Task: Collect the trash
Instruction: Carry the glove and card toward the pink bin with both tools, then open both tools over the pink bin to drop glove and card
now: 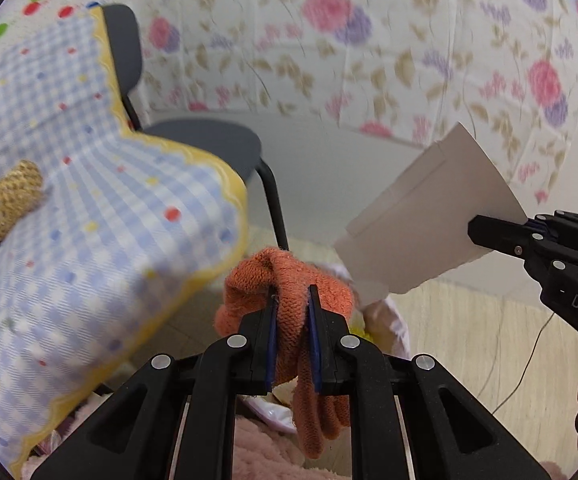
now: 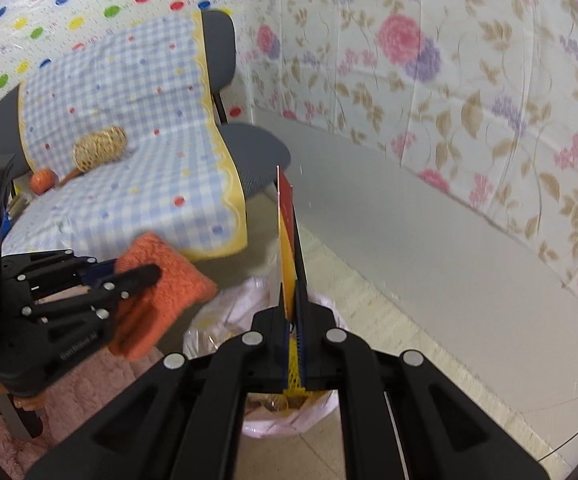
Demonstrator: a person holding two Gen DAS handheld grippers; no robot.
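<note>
My left gripper [image 1: 293, 292] is shut on an orange knitted cloth [image 1: 257, 276], which bunches above the jaws and hangs down below them. In the right wrist view the left gripper [image 2: 141, 272] and the orange cloth [image 2: 169, 288] are at the left. My right gripper [image 2: 293, 292] is shut on a flattened carton [image 2: 287, 232], seen edge-on with red and yellow print. In the left wrist view the carton's plain white side [image 1: 421, 216] shows, pinched by the right gripper [image 1: 475, 230]. A pale pink plastic trash bag [image 2: 225, 316] stands open on the floor beneath both grippers.
Dark grey chairs [image 2: 257, 152] on the left carry a blue checked cover [image 2: 129, 92] with a woven ball [image 2: 99, 148] on it. A pink fluffy rug [image 2: 89, 392] lies at the lower left. A floral sheet [image 2: 449, 80] covers the wall. A thin cable [image 2: 569, 440] runs along the floor on the right.
</note>
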